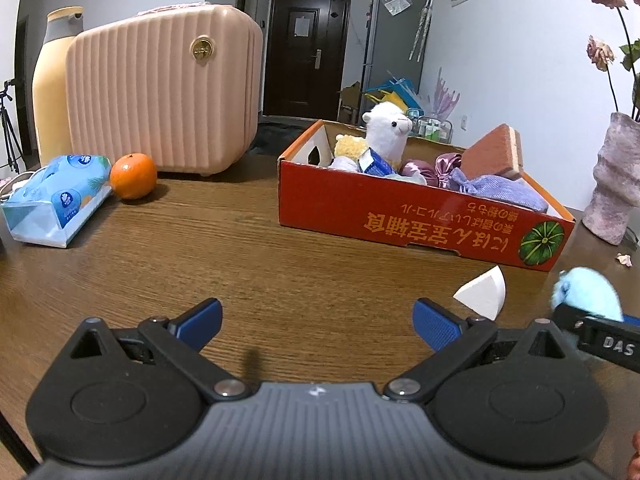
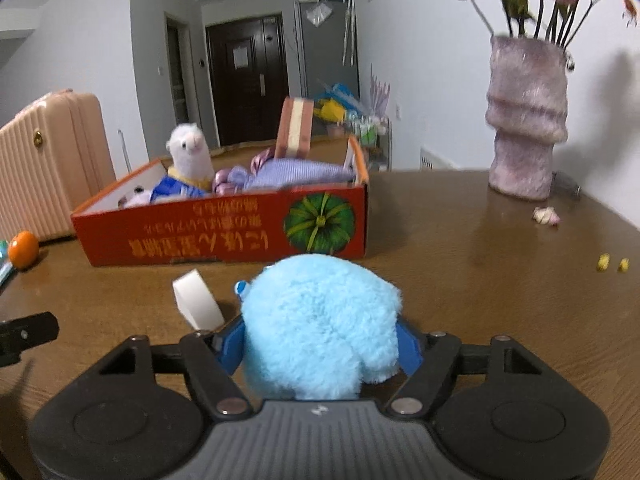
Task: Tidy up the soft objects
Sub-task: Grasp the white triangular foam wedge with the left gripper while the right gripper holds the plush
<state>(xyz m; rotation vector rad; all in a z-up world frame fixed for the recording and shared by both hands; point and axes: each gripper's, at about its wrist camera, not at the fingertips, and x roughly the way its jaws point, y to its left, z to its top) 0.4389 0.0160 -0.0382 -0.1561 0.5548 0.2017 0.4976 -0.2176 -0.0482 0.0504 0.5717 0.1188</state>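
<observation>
Right wrist view: right gripper (image 2: 320, 350) clamps the blue plush (image 2: 320, 324) just above the table (image 2: 460, 280), short of the red box (image 2: 224, 236) collecting soft items; left gripper (image 1: 316, 324) open, empty.

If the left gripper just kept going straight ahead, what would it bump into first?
Probably bare table. The open left gripper points slightly downward between the orange and the red box, so it should touch wood first, though depth is uncertain.
</observation>
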